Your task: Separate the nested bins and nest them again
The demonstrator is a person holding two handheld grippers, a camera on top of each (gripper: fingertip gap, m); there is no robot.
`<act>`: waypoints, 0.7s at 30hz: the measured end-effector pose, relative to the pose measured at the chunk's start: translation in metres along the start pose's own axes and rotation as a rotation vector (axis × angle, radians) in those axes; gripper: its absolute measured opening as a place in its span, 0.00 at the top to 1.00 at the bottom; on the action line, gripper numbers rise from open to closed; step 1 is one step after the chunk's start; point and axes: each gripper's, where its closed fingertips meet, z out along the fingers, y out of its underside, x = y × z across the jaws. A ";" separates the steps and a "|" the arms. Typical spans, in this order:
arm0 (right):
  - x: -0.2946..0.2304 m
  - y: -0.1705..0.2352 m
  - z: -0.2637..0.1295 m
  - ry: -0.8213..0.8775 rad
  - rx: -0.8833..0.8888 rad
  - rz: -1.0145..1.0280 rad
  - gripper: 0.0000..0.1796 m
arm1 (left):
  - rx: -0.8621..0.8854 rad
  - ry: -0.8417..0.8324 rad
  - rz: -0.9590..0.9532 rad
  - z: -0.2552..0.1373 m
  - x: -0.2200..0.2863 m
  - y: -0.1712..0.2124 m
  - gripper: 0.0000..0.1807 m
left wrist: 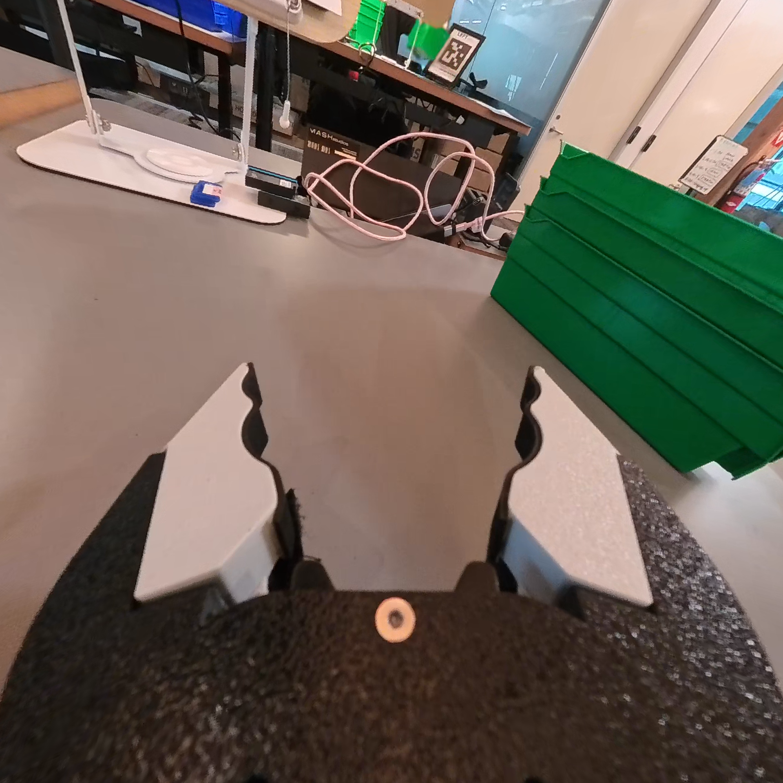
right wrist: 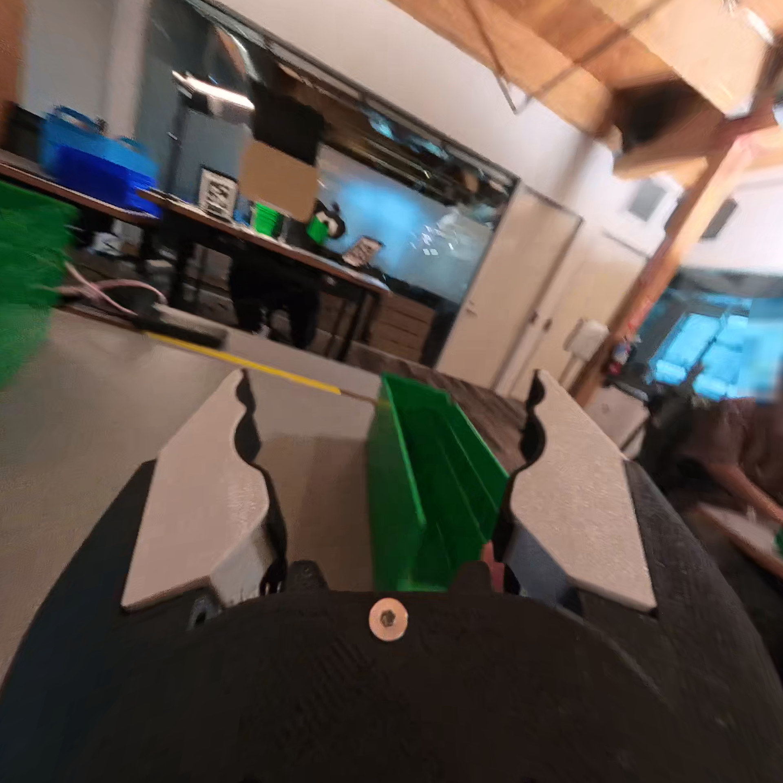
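A stack of several nested green bins [left wrist: 656,296] stands on the grey table [left wrist: 212,317] to the right of my left gripper [left wrist: 392,373]. That gripper is open and empty, low over the table. The same stack shows as a green blur at the left edge of the right wrist view [right wrist: 25,275]. A single green bin [right wrist: 428,474] lies lengthwise between the fingers of my right gripper [right wrist: 390,375], close against the right finger [right wrist: 572,487]. The right gripper is open, with a wide gap on the bin's left side. The right wrist view is blurred.
A white lamp base [left wrist: 127,161], a small blue item [left wrist: 207,194], black devices [left wrist: 275,186] and a looped pink cable [left wrist: 381,190] lie along the table's far edge. A yellow strip [right wrist: 254,364] marks that edge. Desks with blue and green bins stand behind.
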 end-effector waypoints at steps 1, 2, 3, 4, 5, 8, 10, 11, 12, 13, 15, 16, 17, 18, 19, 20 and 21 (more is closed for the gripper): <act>0.019 0.025 -0.006 0.034 -0.044 0.029 0.23 | 0.002 0.000 -0.003 0.000 0.000 0.000 0.33; 0.036 0.050 -0.011 0.065 -0.091 0.061 0.19 | 0.006 0.001 -0.007 -0.001 0.000 -0.001 0.33; 0.049 0.074 -0.014 0.090 -0.143 0.095 0.14 | 0.012 0.003 -0.014 -0.001 -0.001 -0.002 0.34; 0.058 0.097 -0.015 0.100 -0.202 0.132 0.11 | 0.019 0.006 -0.025 -0.002 -0.002 -0.002 0.33; 0.062 0.117 -0.015 0.089 -0.261 0.171 0.11 | 0.026 0.008 -0.037 -0.003 -0.002 -0.003 0.34; 0.068 0.130 -0.009 0.061 -0.308 0.230 0.11 | 0.046 0.019 -0.065 -0.005 -0.003 -0.006 0.34; 0.073 0.125 0.006 0.026 -0.348 0.232 0.11 | 0.056 0.015 -0.062 -0.006 -0.003 -0.007 0.34; 0.073 0.121 0.017 -0.014 -0.379 0.252 0.11 | 0.057 0.012 -0.056 -0.006 -0.003 -0.007 0.34; 0.071 0.117 0.030 -0.064 -0.421 0.271 0.11 | 0.055 0.009 -0.048 -0.006 -0.003 -0.007 0.34; 0.068 0.117 0.044 -0.119 -0.483 0.275 0.11 | 0.051 0.006 -0.040 -0.006 -0.002 -0.006 0.34; 0.060 0.127 0.072 -0.212 -0.648 0.243 0.11 | 0.044 0.001 -0.027 -0.005 -0.001 -0.005 0.35; 0.056 0.138 0.083 -0.252 -0.750 0.218 0.11 | 0.043 -0.001 -0.023 -0.005 -0.001 -0.005 0.35; 0.050 0.151 0.092 -0.287 -0.852 0.196 0.11 | 0.042 -0.002 -0.021 -0.005 -0.001 -0.005 0.35; 0.046 0.164 0.099 -0.314 -0.948 0.165 0.11 | 0.042 -0.001 -0.021 -0.005 -0.001 -0.005 0.35; 0.046 0.178 0.104 -0.321 -1.040 0.116 0.11 | 0.043 -0.001 -0.022 -0.005 -0.001 -0.005 0.35; 0.047 0.192 0.105 -0.323 -1.132 0.060 0.11 | 0.043 0.000 -0.025 -0.005 -0.001 -0.005 0.35; 0.045 0.205 0.101 -0.341 -1.229 0.022 0.11 | 0.043 0.001 -0.028 -0.005 -0.001 -0.005 0.35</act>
